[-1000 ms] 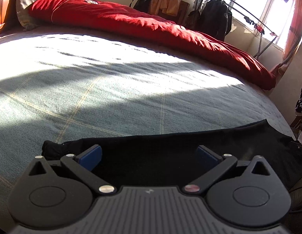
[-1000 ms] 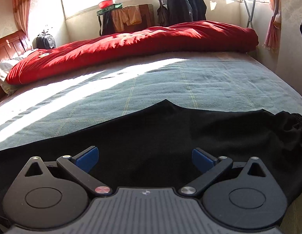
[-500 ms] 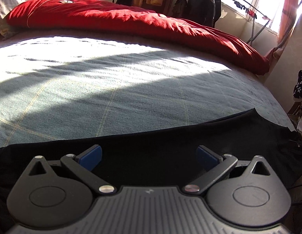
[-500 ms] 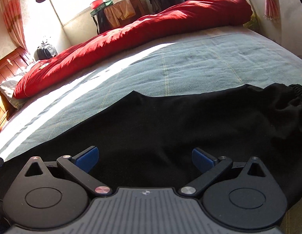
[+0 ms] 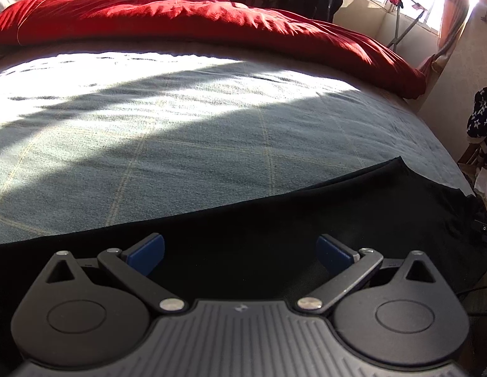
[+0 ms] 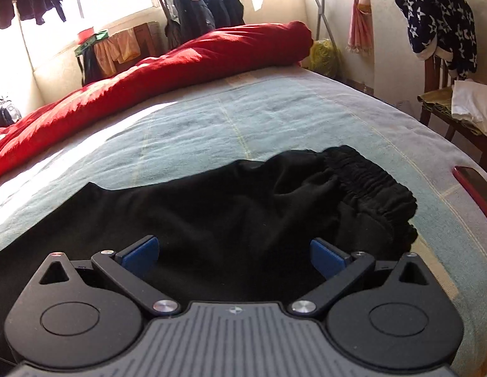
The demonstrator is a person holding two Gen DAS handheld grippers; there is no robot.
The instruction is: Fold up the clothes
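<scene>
black trousers (image 6: 243, 207): laid flat along the near edge of the bed (image 6: 274, 119), gathered elastic waistband (image 6: 372, 182) bunched at right | left gripper (image 5: 240, 251): jaws apart over the cloth | right gripper (image 6: 234, 251): jaws apart, nothing held | red quilt (image 5: 196, 25) along far side
</scene>
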